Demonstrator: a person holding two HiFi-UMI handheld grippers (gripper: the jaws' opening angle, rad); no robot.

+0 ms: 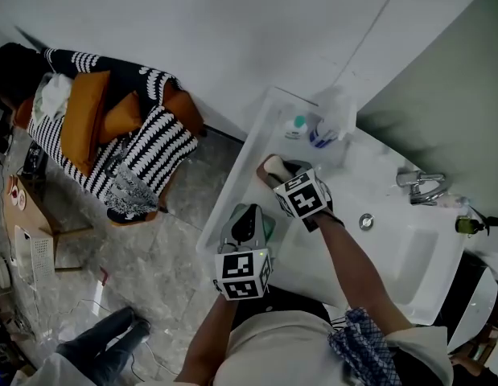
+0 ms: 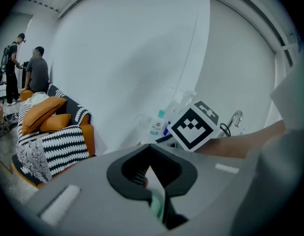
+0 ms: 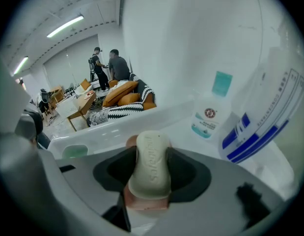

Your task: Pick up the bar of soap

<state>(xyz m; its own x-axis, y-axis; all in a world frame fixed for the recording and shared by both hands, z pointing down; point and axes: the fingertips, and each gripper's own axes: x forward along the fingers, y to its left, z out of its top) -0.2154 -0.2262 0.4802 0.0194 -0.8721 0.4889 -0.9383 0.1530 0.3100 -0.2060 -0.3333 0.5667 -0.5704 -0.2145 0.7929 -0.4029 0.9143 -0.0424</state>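
Right tongs (image 3: 149, 154): spread wide, with the pads against the two long sides of the soap (image 3: 151, 176), pinching it across its width.
Left tongs (image 2: 151, 168): tips pressed together with nothing between them, over the near left rim of the sink (image 1: 232, 207).
Hold: the grip looks best across the middle of the long sides, where the bar is widest and the pads lie flattest.
Handling: probably light and stiff, but slick if it is at all wet. The rounded sides could let it squirt out under a hard squeeze, so firm, even pressure seems right. Too much force might dent it.
Look: a cream oval bar with soft rounded edges and lettering pressed into its broad face, which is turned toward the tongs.
Place: on a pink dish (image 3: 142, 200) at the far left of the sink top, with a bottle (image 3: 210, 112) to its right.
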